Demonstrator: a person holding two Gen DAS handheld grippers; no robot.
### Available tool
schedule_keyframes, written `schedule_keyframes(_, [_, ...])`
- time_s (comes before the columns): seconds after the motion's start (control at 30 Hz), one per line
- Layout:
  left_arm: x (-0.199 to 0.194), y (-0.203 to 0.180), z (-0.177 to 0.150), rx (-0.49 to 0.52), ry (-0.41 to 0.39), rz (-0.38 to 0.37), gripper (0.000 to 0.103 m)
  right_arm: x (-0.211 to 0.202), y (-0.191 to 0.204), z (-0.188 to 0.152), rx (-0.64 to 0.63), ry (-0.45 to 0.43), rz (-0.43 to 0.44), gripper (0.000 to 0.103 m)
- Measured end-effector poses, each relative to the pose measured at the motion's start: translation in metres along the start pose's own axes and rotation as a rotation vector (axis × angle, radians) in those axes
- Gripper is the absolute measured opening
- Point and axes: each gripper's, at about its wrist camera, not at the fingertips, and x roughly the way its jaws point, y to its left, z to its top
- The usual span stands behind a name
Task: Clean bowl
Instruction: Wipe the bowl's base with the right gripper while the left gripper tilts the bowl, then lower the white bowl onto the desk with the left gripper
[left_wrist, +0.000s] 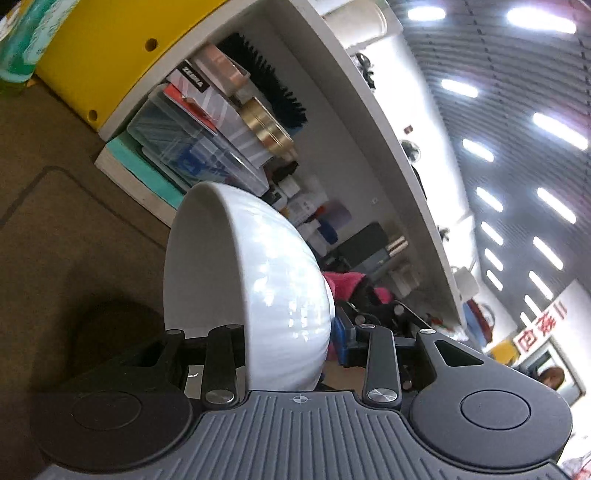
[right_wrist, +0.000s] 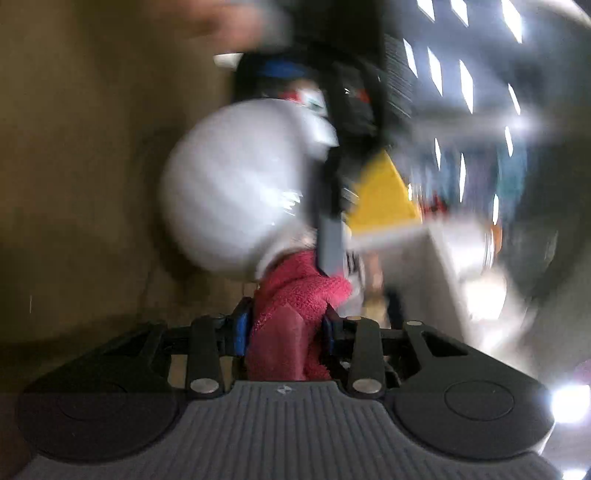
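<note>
Left wrist view showed the left gripper closed part-way on the wall of a white bowl, one finger inside the rim and the other against the ribbed outside, so the bowl was held off the brown table and tipped on its side, its mouth facing left in that view. Just beyond its base sat a fold of pink cloth. In the right wrist view (badly blurred) the right gripper was clamped on that pink cloth, a thick wad filling the narrow gap between the blue pads, and the bowl hung just ahead of it, the cloth close to or touching its lower outside; the blur hid which.

To wipe well, I judged, the left grip should stay firm and steady on the rim while the cloth is pressed flat against the glazed surface and swept round, the bowl being turned so the inside gets reached too. A glazed wall can slip under sideways pressure, so the push should go toward the held side.

Counted: one bowl, one cloth, two grippers, one shelf unit behind.
</note>
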Motion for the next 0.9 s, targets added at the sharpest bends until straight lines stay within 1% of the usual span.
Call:
schedule_keyframes(0.03, [0.002, -0.002, 0.0, 0.014, 0.023, 0.0, 0.037, -0.006, 0.004, -0.004, -0.061, -0.027, -0.004, 0.037])
schedule_keyframes(0.07, [0.003, -0.002, 0.0, 0.021, 0.033, 0.001, 0.037, -0.011, 0.011, -0.007, -0.124, -0.043, -0.009, 0.037])
schedule_keyframes(0.1, [0.007, -0.004, 0.0, 0.035, 0.061, 0.0, 0.039, -0.015, 0.018, -0.011, -0.19, -0.053, -0.011, 0.037])
schedule_keyframes(0.17, [0.016, -0.006, -0.002, 0.055, 0.099, 0.01, 0.043, -0.026, 0.03, -0.02, -0.284, -0.067, 0.011, 0.037])
schedule_keyframes(0.2, [0.022, -0.011, -0.005, 0.09, 0.124, 0.036, 0.046, -0.032, 0.037, -0.024, -0.326, -0.079, 0.03, 0.037])
schedule_keyframes(0.23, [0.03, -0.017, -0.008, 0.128, 0.15, 0.064, 0.049, -0.036, 0.042, -0.027, -0.355, -0.084, 0.039, 0.033])
schedule_keyframes(0.27, [0.037, -0.022, -0.012, 0.166, 0.175, 0.093, 0.05, -0.042, 0.051, -0.031, -0.394, -0.086, 0.038, 0.032])
schedule_keyframes(0.3, [0.041, -0.025, -0.013, 0.173, 0.187, 0.099, 0.049, -0.046, 0.052, -0.032, -0.392, -0.072, 0.039, 0.031])
schedule_keyframes(0.4, [0.048, -0.037, -0.016, 0.223, 0.207, 0.132, 0.048, -0.057, 0.053, -0.04, -0.356, -0.035, 0.05, 0.031])
schedule_keyframes(0.43, [0.056, -0.05, -0.019, 0.282, 0.229, 0.184, 0.048, -0.06, 0.053, -0.043, -0.346, -0.021, 0.05, 0.032])
schedule_keyframes(0.5, [0.068, -0.07, -0.028, 0.38, 0.27, 0.248, 0.048, -0.067, 0.053, -0.051, -0.324, 0.019, 0.051, 0.032])
schedule_keyframes(0.53, [0.073, -0.079, -0.034, 0.429, 0.278, 0.286, 0.049, -0.072, 0.053, -0.06, -0.295, 0.057, 0.049, 0.032])
schedule_keyframes(0.57, [0.077, -0.084, -0.037, 0.452, 0.282, 0.308, 0.048, -0.076, 0.053, -0.068, -0.262, 0.096, 0.046, 0.032])
schedule_keyframes(0.6, [0.08, -0.089, -0.04, 0.476, 0.289, 0.333, 0.048, -0.078, 0.049, -0.075, -0.197, 0.136, 0.042, 0.032])
schedule_keyframes(0.67, [0.087, -0.1, -0.047, 0.525, 0.305, 0.382, 0.048, -0.08, 0.033, -0.089, 0.028, 0.218, 0.022, 0.032])
schedule_keyframes(0.7, [0.093, -0.106, -0.051, 0.555, 0.314, 0.416, 0.048, -0.081, 0.024, -0.096, 0.152, 0.255, 0.013, 0.032])
schedule_keyframes(0.73, [0.099, -0.112, -0.056, 0.586, 0.323, 0.452, 0.049, -0.083, 0.012, -0.103, 0.324, 0.276, 0.011, 0.032])
schedule_keyframes(0.77, [0.102, -0.114, -0.058, 0.602, 0.327, 0.468, 0.049, -0.086, 0.0, -0.11, 0.493, 0.295, 0.011, 0.032])
schedule_keyframes(0.8, [0.106, -0.118, -0.062, 0.628, 0.332, 0.492, 0.05, -0.088, -0.01, -0.116, 0.633, 0.3, 0.019, 0.032])
schedule_keyframes(0.83, [0.111, -0.122, -0.067, 0.654, 0.338, 0.517, 0.052, -0.09, -0.017, -0.121, 0.739, 0.3, 0.029, 0.032])
schedule_keyframes(0.87, [0.116, -0.126, -0.071, 0.682, 0.343, 0.543, 0.052, -0.092, -0.028, -0.129, 0.927, 0.292, 0.057, 0.032])
schedule_keyframes(0.9, [0.124, -0.131, -0.077, 0.723, 0.354, 0.572, 0.055, -0.093, -0.035, -0.137, 1.06, 0.28, 0.085, 0.032])
